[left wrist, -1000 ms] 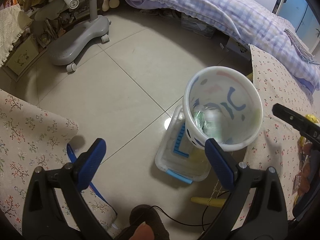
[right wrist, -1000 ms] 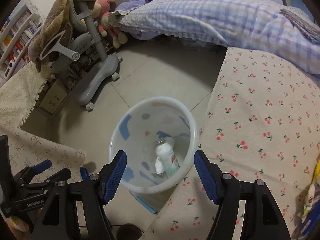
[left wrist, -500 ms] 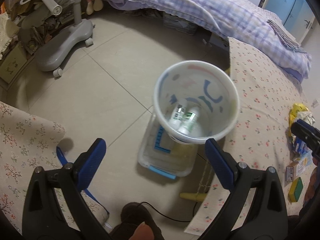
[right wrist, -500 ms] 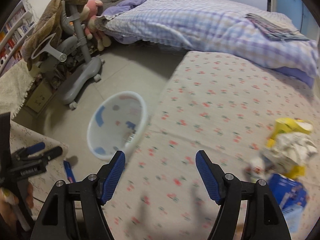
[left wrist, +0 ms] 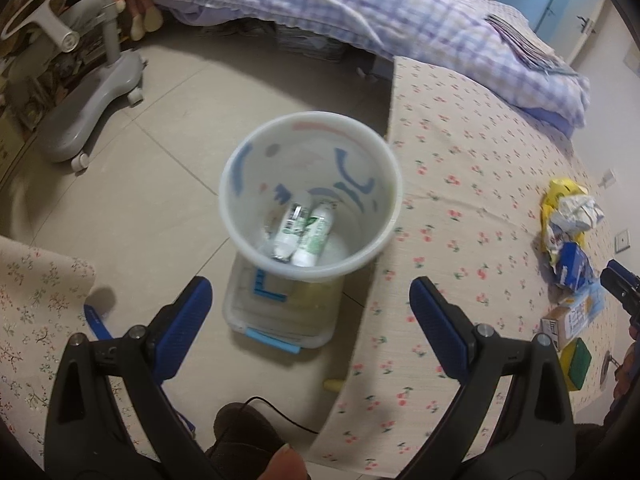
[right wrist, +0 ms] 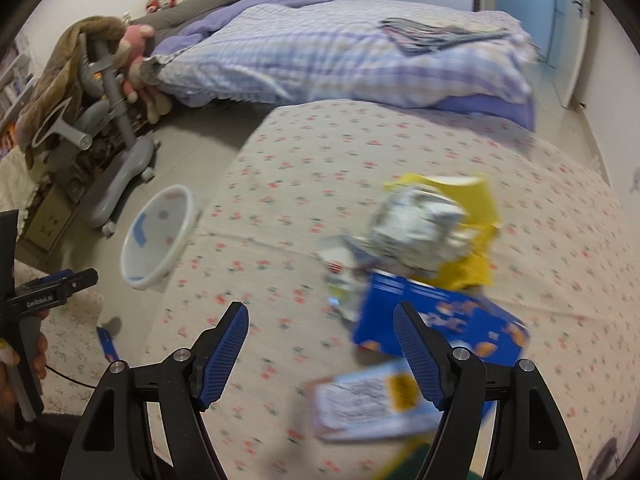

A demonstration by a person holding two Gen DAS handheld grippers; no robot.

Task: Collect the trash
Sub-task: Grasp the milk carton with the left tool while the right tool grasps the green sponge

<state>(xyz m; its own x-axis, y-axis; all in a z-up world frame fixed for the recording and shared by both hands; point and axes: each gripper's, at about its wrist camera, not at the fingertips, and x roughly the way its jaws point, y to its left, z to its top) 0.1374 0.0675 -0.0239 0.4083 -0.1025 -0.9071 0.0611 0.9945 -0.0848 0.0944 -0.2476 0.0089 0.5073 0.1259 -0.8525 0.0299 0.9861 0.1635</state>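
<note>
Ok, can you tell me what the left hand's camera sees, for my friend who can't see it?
A white bin with two small bottles inside sits on the floor beside a flowery table. The open left gripper hovers above it, and a trash pile lies on the table.

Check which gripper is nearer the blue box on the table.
Right. The right gripper hangs open just short of the blue box, its right finger overlapping it in view. The left gripper is open by the bin, across the table.
</note>
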